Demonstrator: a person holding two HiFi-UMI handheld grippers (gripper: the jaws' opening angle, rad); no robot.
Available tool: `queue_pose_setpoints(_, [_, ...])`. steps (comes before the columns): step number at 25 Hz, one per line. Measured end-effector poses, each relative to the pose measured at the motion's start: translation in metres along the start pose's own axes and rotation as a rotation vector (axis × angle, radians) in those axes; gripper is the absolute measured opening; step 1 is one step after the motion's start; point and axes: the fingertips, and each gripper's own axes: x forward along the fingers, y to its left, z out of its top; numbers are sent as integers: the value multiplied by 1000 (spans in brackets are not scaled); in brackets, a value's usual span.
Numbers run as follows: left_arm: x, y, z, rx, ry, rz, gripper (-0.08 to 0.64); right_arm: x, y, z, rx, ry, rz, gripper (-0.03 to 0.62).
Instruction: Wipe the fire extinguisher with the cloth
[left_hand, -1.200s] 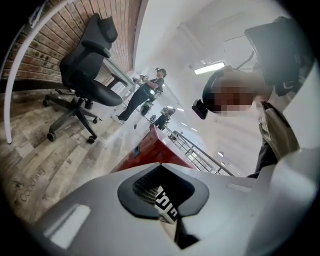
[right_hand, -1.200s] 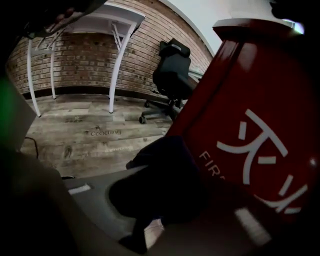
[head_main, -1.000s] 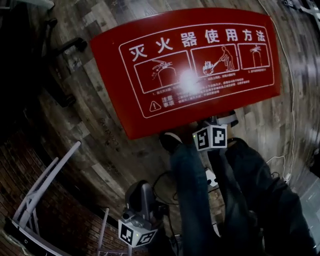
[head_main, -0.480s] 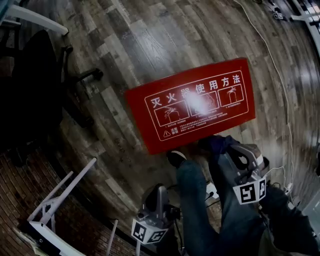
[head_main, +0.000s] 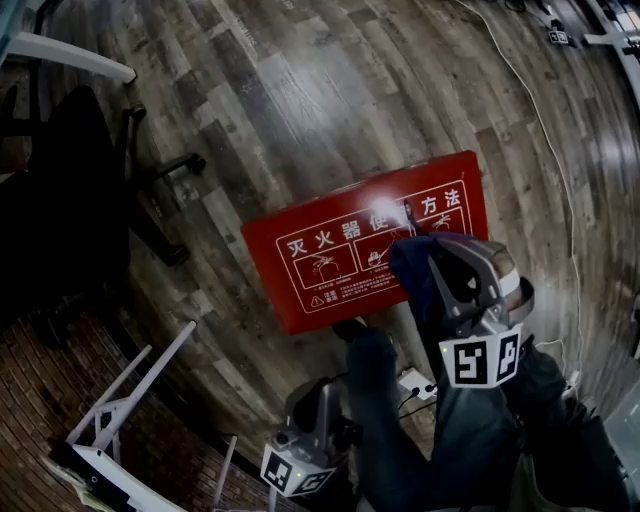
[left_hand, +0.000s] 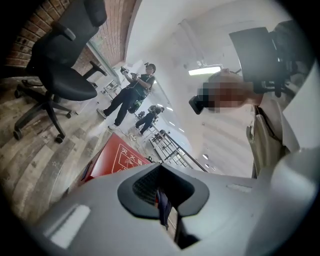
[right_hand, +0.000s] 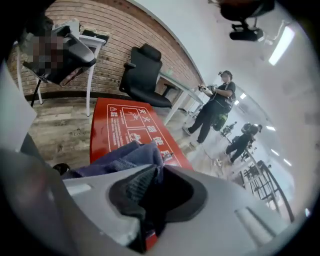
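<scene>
A red fire-extinguisher box (head_main: 340, 250) with white usage pictures lies flat on the wood floor; no extinguisher itself shows. My right gripper (head_main: 432, 258) hangs above the box's near right part, shut on a bunched blue cloth (head_main: 410, 268). In the right gripper view the cloth (right_hand: 125, 155) spills out over the jaws of the right gripper (right_hand: 152, 195), with the box (right_hand: 120, 122) below. My left gripper (head_main: 318, 388) is low at the bottom, beside my leg. In the left gripper view its jaws (left_hand: 162, 197) stand together, with only a thin dark blue strip in the slit; the box (left_hand: 117, 160) lies beyond.
A black office chair (head_main: 70, 200) stands at the left, by a brick wall. White metal legs (head_main: 120, 410) rise at lower left. A white cable (head_main: 545, 150) runs across the floor at right, and a power strip (head_main: 415, 382) lies by my shoe (head_main: 350, 328). Other people (right_hand: 212, 107) stand farther off.
The right gripper has risen from the box's near edge with the cloth in it. The left gripper has lifted a little. The box now looks smaller and farther away.
</scene>
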Motion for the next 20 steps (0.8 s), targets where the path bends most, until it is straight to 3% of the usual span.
queue_pose_setpoints(5, [46,-9,-3,-53,-30,101,3,20,-4,22,-151,-64,117,49])
queue_pose_setpoints(9, [96,-24,5,-62,-56,124,3,39,-82,-27,-101,3,60,49])
queue_pose_setpoints(12, [133,-37,20,-38,-100,103,3,52,-119,-40,-139,9,39,49])
queue_pose_setpoints(15, [156,-49,31,-19,-119,71,3,62,-106,-12,-185,-48,81,49])
queue_pose_setpoints(20, [158,-42,28,-47,-57,68,3,61,-38,59,-198,-189,341,49])
